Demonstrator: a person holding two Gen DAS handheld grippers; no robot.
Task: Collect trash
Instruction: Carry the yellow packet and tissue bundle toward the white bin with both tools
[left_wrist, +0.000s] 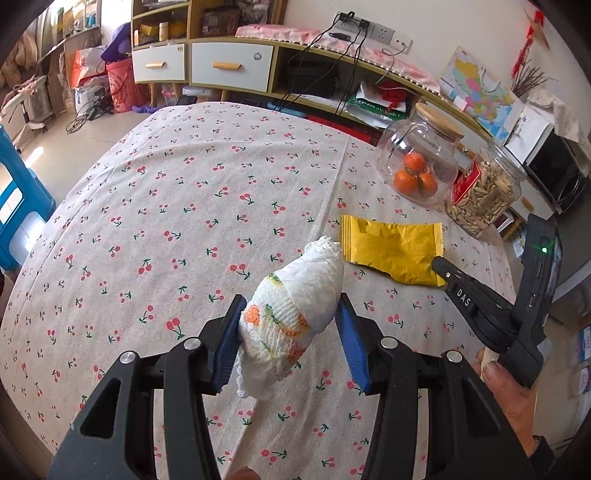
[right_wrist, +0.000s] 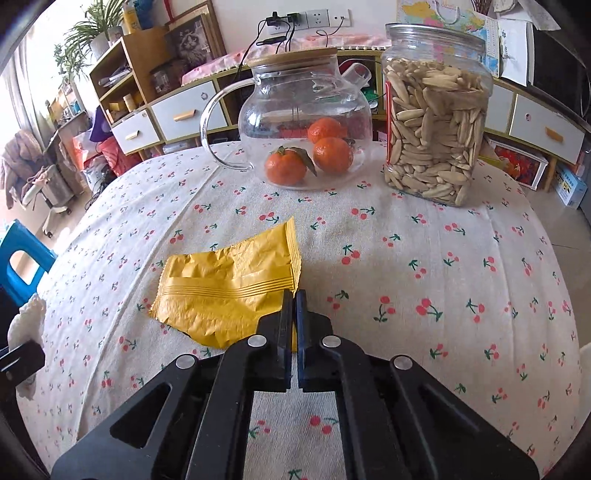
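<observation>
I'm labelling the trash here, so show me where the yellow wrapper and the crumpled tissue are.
yellow wrapper (right_wrist: 221, 288): right wrist view, on its creased middle.
crumpled tissue (left_wrist: 291, 314): left wrist view, on its printed middle between the claw's pads.

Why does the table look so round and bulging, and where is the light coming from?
Left wrist view: the fisheye lens bows the tablecloth and darkens the corners. Right wrist view: same bulge; daylight enters from the left, and the right gripper throws a soft shadow beyond its tips.
</observation>
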